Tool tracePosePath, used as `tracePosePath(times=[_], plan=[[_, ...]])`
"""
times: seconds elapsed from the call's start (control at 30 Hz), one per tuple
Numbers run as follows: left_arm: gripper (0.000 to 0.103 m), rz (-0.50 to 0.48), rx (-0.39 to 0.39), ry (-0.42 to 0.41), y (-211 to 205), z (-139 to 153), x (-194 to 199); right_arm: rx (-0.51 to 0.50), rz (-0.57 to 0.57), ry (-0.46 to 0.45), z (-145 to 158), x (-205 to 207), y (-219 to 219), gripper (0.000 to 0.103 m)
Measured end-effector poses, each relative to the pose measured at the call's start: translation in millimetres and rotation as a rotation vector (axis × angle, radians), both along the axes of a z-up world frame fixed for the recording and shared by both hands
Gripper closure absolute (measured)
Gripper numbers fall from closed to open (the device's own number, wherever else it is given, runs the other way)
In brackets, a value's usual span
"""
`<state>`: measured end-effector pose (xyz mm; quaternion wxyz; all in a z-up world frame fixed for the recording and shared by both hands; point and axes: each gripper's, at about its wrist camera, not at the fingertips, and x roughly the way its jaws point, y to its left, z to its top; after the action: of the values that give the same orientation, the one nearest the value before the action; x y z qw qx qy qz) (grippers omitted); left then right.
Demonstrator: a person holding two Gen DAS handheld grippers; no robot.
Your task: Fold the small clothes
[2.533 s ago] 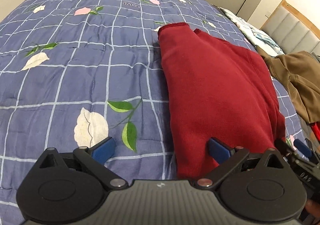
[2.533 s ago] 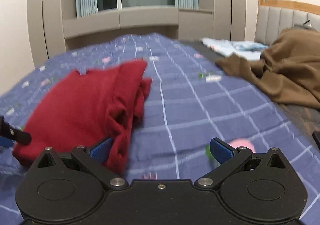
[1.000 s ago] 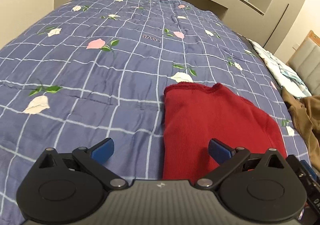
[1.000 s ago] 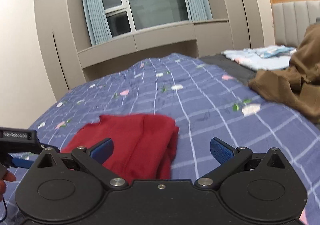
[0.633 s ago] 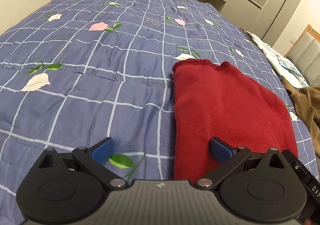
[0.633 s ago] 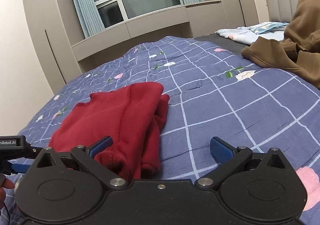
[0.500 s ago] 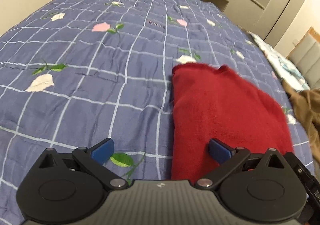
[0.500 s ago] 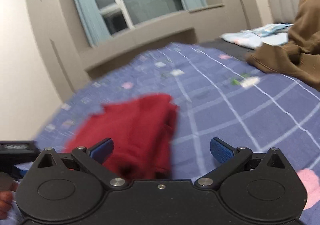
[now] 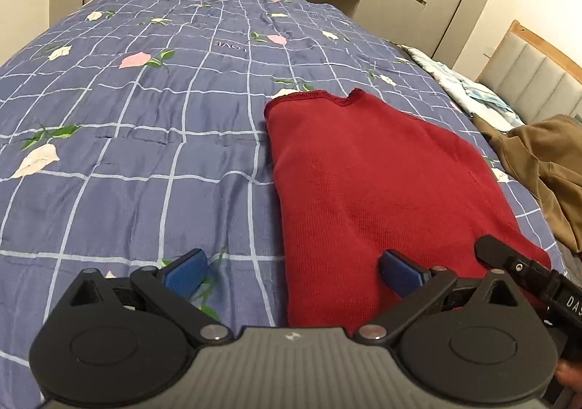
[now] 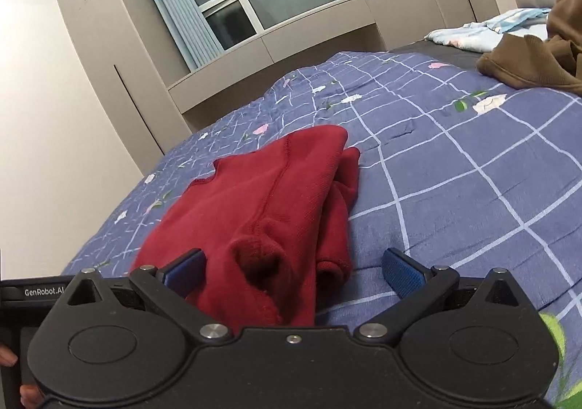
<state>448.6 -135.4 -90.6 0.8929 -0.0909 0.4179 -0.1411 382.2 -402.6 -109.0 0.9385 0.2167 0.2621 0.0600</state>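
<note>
Right now I am holding both tongs over the bed, and both are standing wide apart with nothing between the blue pads. My left gripper [image 9: 293,272] is hovering at the near left edge of the red knit top [image 9: 367,169], one pad over the blue checked quilt [image 9: 127,154] and the other over the red cloth. My right gripper [image 10: 293,272] is looking along the garment from its other side, where the sleeve cuffs [image 10: 262,263] are bunching up in loose rolls just ahead of the fingers.

The top is lying already folded lengthwise, flat on the quilt, its neckline at the far end in the left view. I am judging it as light, soft and limp: a ribbed knit that will sag and stretch instead of holding a crease, and whose layers may slide apart if I pinch only the top one. So I am thinking of taking hold at the near corners, biting through all layers at the hem and by the cuffs, then carrying both corners together toward the neckline. A brown garment [image 9: 545,161] is lying well apart on the right, near a pale cloth [image 10: 483,29].
</note>
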Motion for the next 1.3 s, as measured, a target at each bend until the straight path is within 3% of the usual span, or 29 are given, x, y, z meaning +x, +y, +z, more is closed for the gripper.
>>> tracePosePath(times=[1.3], plan=[[0.0,-0.019,0.007,0.024,-0.3,-0.8,6.6,0.027,-0.001,-0.017,-1.9,-1.3,-7.3,0.0]])
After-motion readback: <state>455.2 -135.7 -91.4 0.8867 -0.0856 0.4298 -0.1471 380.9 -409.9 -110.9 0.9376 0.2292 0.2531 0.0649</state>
